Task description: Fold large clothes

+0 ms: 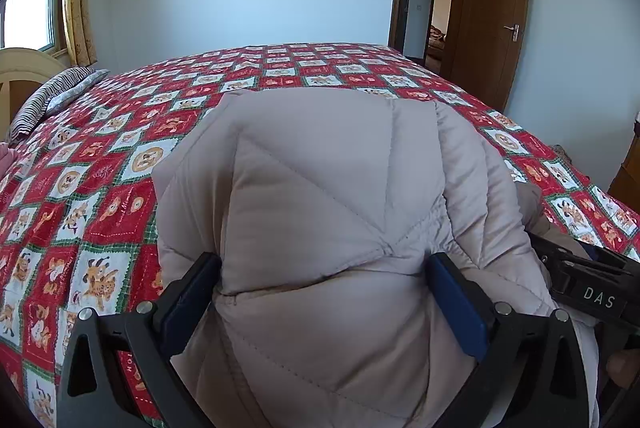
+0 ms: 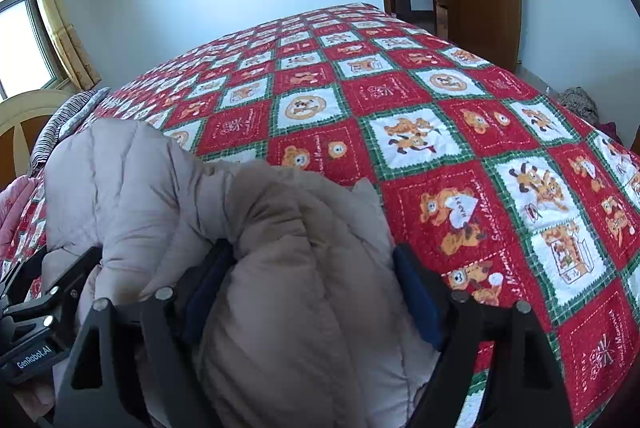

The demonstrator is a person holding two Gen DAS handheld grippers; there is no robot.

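Beige quilted coat (image 1: 320, 196) is bulging between both left tongs (image 1: 326, 308) and right tongs (image 2: 312, 292), each gripping padding; I'd be keeping them level above the bed (image 2: 440, 116) while folding.

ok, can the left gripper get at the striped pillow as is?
Probably not: the left gripper is full of bunched beige jacket, and the striped pillow lies far across the quilt.

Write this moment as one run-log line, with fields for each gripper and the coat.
left gripper: shut on padded coat | right gripper: shut on padded coat | coat: bunched, on quilt | fold: unfinished
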